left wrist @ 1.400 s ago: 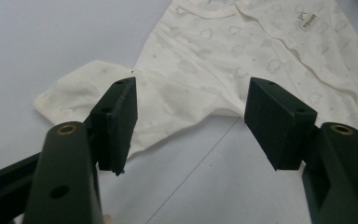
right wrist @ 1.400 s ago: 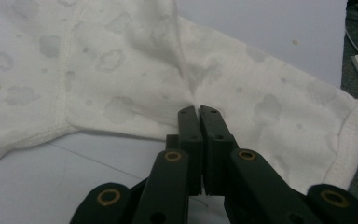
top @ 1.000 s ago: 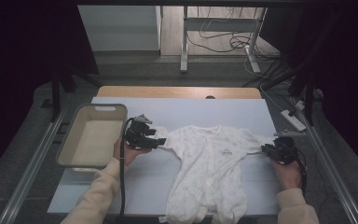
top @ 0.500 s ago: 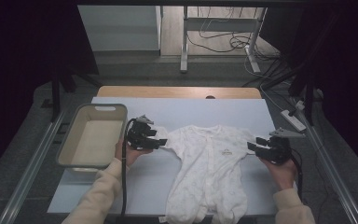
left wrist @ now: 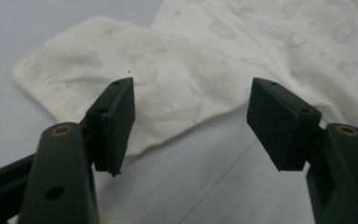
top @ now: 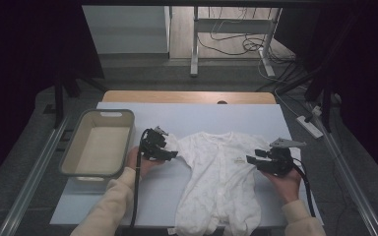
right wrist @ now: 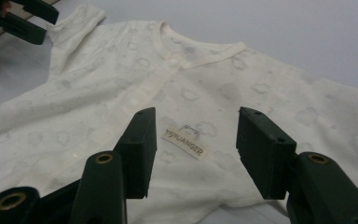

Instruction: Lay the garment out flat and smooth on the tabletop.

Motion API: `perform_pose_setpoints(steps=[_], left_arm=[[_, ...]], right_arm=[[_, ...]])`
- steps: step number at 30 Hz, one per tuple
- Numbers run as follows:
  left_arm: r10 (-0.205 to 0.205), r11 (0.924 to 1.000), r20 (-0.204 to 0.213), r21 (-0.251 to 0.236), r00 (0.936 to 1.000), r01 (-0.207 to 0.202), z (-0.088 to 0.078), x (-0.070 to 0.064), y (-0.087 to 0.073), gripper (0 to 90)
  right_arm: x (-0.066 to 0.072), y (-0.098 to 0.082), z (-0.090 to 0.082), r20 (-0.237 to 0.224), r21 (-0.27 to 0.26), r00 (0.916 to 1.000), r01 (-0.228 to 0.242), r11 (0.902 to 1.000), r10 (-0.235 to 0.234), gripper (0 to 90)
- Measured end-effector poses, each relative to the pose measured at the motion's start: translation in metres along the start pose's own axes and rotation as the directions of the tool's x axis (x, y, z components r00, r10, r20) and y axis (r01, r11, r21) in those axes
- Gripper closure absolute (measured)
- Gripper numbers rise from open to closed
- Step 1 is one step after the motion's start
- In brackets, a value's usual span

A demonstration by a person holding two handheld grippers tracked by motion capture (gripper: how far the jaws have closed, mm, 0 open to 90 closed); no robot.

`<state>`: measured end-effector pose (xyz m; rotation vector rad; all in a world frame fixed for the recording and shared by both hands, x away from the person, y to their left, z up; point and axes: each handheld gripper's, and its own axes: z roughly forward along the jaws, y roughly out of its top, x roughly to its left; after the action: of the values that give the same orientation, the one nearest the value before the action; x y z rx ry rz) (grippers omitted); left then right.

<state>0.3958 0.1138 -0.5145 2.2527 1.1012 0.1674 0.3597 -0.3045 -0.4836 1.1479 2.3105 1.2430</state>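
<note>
A white romper [top: 221, 182] lies flat on the table [top: 256, 118], front up, its neck toward the far edge and its legs hanging toward the near one. The left gripper [top: 165, 151] hovers at the garment's left sleeve [left wrist: 98, 70], held in the left hand [top: 140, 162]; in the left gripper view its jaws stand spread with the sleeve's hem beyond and below them and nothing between the pads. The right gripper [top: 254, 158] sits over the romper's right side, carried by the right hand [top: 285, 182]. Its jaws have just been opening and now stand apart; in the right gripper view they frame a small label [right wrist: 184, 142] on the chest, and no cloth is pinched. That view also takes in the buttoned placket [right wrist: 168, 65] running down from the collar, and the other gripper's jaws at the far sleeve. A beige tub [top: 98, 142] rests on the table's left edge, just beside the left hand and apart from the romper.
</note>
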Motion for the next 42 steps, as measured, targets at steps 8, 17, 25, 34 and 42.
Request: perform_pose_setpoints(steps=[8,17,25,34,42], left_arm=[[0.005,0.9994,-0.030,0.034,0.9995,-0.004,0.011,0.003,-0.003,33.6],[0.032,0.9993,-0.061,0.022,0.9976,-0.031,0.008,0.001,-0.007,68.0],[0.024,0.9992,-0.040,0.034,0.9989,-0.022,0.005,0.000,-0.010,86.4],[0.040,0.9988,-0.040,0.028,0.9984,-0.039,-0.007,-0.017,-0.020,86.2],[0.025,0.9989,-0.043,0.041,0.9987,-0.024,-0.008,-0.029,-0.034,85.2]], right_arm=[[0.009,0.000,0.009,-0.029,0.036,0.9991,0.034,0.9988,-0.033,47.4],[0.011,-0.002,0.012,-0.034,0.058,0.9987,0.040,0.9976,-0.038,47.0],[0.012,-0.002,0.012,-0.039,0.064,0.9985,0.040,0.9972,-0.037,46.9],[0.017,-0.004,0.009,-0.051,0.076,0.9977,0.050,0.9958,-0.046,46.6],[0.020,-0.008,0.010,-0.059,0.092,0.9968,0.060,0.9939,-0.055,46.5]])
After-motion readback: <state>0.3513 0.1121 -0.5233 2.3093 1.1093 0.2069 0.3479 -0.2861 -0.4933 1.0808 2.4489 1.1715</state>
